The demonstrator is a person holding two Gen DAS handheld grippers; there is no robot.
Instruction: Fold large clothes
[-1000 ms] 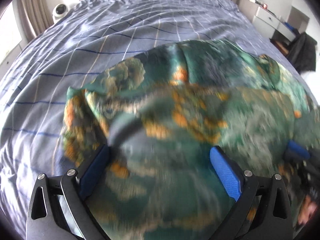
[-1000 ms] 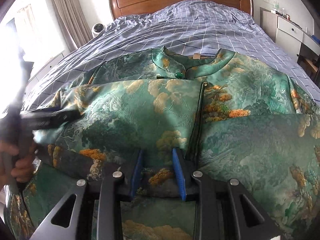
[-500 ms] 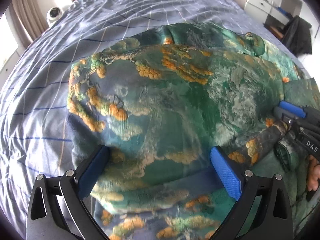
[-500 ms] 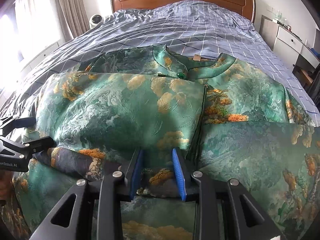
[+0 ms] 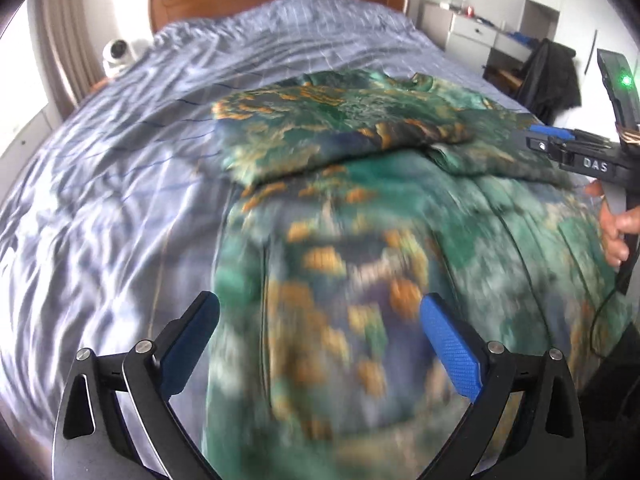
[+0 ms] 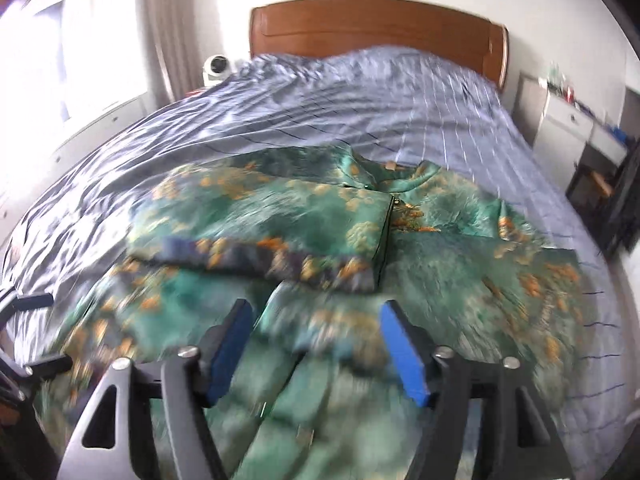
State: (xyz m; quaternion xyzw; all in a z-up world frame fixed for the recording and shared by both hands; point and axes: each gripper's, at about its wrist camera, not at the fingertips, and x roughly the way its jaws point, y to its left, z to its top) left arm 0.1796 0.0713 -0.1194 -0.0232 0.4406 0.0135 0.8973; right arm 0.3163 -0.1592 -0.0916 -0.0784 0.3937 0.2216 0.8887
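A large green garment with orange and gold print (image 5: 360,208) lies spread on the bed, its left side folded over onto the chest (image 6: 256,224). The collar (image 6: 384,176) points at the headboard. My left gripper (image 5: 316,320) is open and empty, raised above the garment's lower part. My right gripper (image 6: 316,320) is open and empty, also raised above the lower part, just short of the folded edge. The right gripper also shows at the right of the left wrist view (image 5: 552,136), held by a hand.
The bed has a blue checked cover (image 5: 120,208) and a wooden headboard (image 6: 376,32). A small white device (image 6: 216,66) stands at the bed's far left. White drawers (image 5: 472,32) and a dark garment on a chair (image 5: 552,76) stand at the right.
My right gripper has let go of the fabric and opened. Both grippers have pulled back and risen from the garment. The folded flap now lies flat.
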